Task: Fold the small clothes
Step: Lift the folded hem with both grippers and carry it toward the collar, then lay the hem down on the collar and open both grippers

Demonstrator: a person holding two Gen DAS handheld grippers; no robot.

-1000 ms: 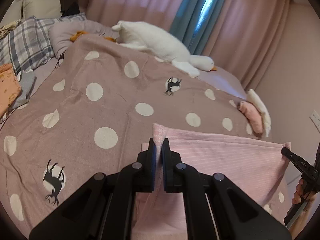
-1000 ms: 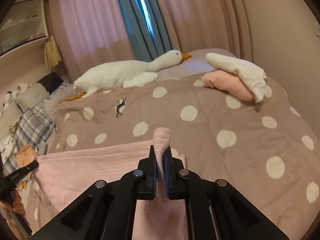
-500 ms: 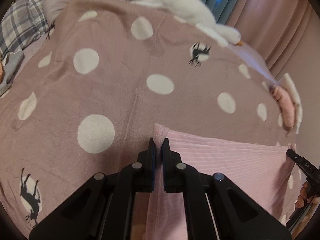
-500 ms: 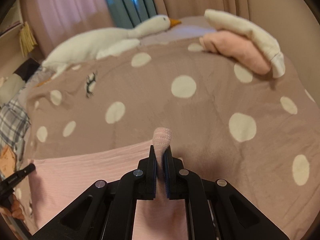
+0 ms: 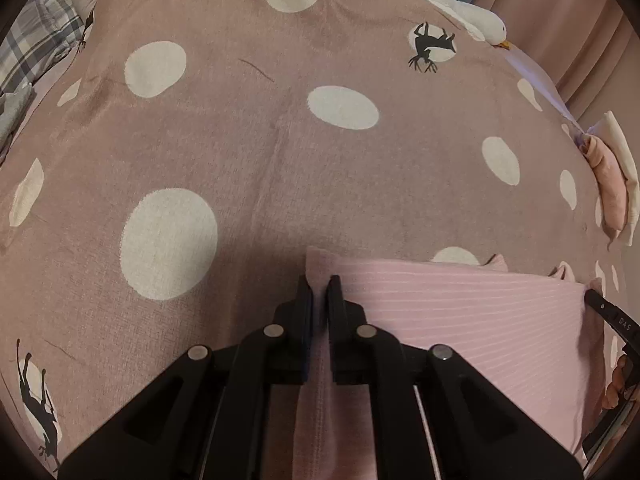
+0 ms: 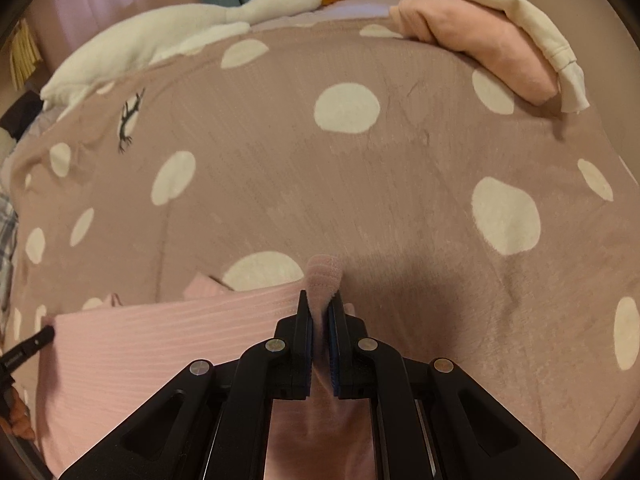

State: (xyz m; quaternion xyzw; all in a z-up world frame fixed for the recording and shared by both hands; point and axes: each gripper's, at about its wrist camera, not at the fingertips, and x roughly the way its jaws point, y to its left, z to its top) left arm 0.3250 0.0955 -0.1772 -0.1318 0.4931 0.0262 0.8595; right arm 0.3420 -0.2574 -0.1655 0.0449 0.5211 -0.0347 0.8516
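The left gripper (image 5: pixel 318 300) was pinching the near-left corner of the pink ribbed garment (image 5: pixel 460 312), and the right gripper (image 6: pixel 319 312) was pinching its other near corner, a rolled bit of hem poking past the tips. Holding both corners at once kept the edge between them taut and level, so the cloth hung as one flat sheet rather than bunching. The garment sat low over the near part of the bed, just above the polka-dot blanket (image 5: pixel 280 152), probably so its far edge could be laid down straight for a fold. Farther right, folded pink and cream clothes (image 6: pixel 492 40) lay stacked out of the way. At the far edge a plush goose (image 6: pixel 180 28) lay along the bed.
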